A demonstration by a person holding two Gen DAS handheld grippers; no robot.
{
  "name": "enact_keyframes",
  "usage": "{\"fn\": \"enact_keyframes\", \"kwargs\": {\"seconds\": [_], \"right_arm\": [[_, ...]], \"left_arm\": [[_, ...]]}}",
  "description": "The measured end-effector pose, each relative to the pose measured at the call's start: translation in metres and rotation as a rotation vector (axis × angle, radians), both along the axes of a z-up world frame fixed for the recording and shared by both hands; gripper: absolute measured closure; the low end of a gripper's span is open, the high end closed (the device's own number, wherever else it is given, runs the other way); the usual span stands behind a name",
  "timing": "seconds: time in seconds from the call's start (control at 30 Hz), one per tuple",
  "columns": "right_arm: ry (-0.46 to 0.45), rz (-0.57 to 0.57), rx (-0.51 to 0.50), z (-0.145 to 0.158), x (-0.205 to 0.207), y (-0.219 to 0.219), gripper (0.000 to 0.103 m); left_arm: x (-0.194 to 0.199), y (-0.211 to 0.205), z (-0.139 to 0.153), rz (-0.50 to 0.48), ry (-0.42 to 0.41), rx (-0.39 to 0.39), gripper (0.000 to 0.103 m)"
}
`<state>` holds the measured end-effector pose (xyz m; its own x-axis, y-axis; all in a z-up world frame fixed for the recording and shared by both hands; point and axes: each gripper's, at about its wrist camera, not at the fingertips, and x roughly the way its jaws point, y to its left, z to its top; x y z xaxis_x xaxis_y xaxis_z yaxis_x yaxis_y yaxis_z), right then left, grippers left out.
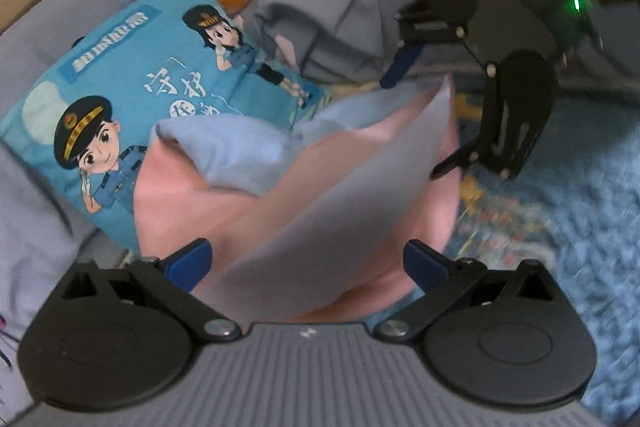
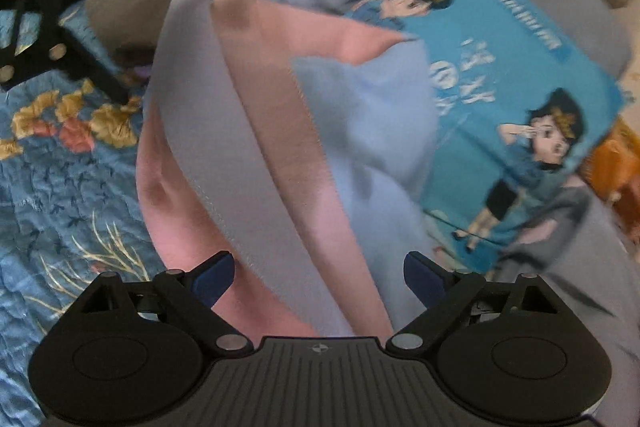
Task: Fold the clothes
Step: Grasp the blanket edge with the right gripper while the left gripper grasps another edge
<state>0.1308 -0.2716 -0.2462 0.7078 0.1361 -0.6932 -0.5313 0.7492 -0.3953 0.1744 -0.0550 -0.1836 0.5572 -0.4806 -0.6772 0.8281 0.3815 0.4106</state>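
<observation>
Pink-and-grey garment (image 1: 340,187) fills my near view, draped between the wide-spread fingers of my left gripper (image 1: 306,263) and right gripper (image 2: 318,277), pads clear of the cloth, neither gripping, beside the blue cartoon cushion (image 1: 132,87) on the blue floral bedspread (image 2: 60,167).

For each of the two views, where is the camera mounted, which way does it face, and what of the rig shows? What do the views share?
Left wrist: sits on the left gripper, facing down over the pink, grey and light blue garment toward the blue cartoon-print cushion; its own open fingers show, and the right gripper at upper right.
Right wrist: sits on the right gripper, facing down over the same garment between its open fingers; the left gripper shows at upper left.
Shared: garment, cushion, blue floral quilt, each other's gripper.
</observation>
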Motion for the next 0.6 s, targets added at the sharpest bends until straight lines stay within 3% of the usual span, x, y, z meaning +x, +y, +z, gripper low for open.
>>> {"fn": "enact_keyframes", "kwargs": {"seconds": [0.07,0.17,0.23,0.3,0.4,0.6], "right_arm": [[0.024,-0.007,-0.012,-0.004,0.012,0.003,0.011],[0.078,-0.004,0.004,-0.01,0.019,0.002,0.019],[0.119,-0.01,0.033,-0.014,0.02,-0.001,0.032],[0.166,-0.028,0.073,-0.017,0.02,-0.003,0.062],[0.165,-0.058,0.088,-0.02,0.008,-0.003,0.085],[0.104,-0.098,0.087,-0.019,-0.033,0.001,0.094]], "left_arm": [[0.01,-0.003,-0.005,-0.026,-0.014,0.042,0.0],[0.027,-0.005,-0.008,-0.035,-0.002,0.039,0.0],[0.038,-0.006,-0.011,-0.033,0.013,0.038,0.0],[0.045,-0.008,-0.017,-0.033,0.012,0.052,0.0],[0.048,-0.007,-0.027,-0.038,0.028,0.078,0.001],[0.046,0.014,-0.012,0.014,0.173,-0.075,0.024]]}}
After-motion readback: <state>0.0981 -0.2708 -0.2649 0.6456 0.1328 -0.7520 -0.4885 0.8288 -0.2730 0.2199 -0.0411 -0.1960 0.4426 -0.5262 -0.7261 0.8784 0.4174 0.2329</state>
